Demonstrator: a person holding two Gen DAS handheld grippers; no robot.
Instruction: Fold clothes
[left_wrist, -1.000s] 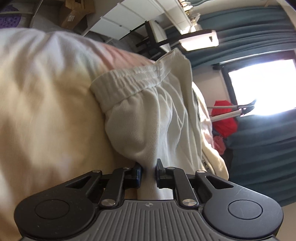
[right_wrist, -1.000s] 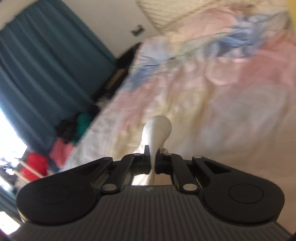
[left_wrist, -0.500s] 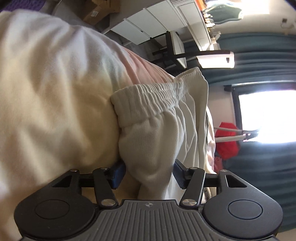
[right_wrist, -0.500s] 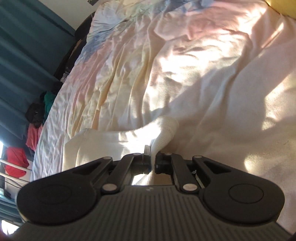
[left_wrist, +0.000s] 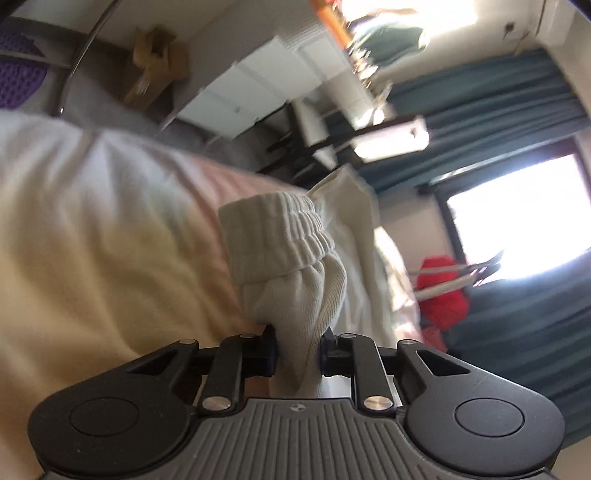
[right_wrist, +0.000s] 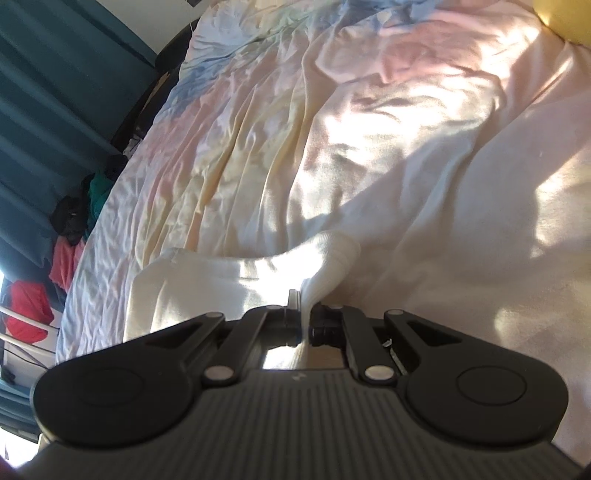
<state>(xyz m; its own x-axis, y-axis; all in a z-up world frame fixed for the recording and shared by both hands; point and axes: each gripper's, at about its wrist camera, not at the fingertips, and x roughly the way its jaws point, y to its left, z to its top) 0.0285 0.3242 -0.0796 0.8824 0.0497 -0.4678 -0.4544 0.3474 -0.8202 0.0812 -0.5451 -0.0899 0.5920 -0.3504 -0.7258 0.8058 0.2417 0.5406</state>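
Both grippers, left gripper (left_wrist: 297, 349) and right gripper (right_wrist: 304, 325), are clamped on the white sweatpants (left_wrist: 295, 273) over the bedsheet (right_wrist: 369, 129); mid-fold, I judge. Next: carry the pinched edges together toward 12 o'clock.

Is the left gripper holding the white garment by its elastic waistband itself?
No: the left gripper has its jaws shut on plain fabric of the white garment below the ribbed elastic waistband.

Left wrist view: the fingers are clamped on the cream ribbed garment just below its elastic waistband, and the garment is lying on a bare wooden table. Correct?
Not quite. The left gripper does clamp the cream ribbed garment below its elastic waistband, but it lies on a pastel bedsheet, as the left wrist view shows.
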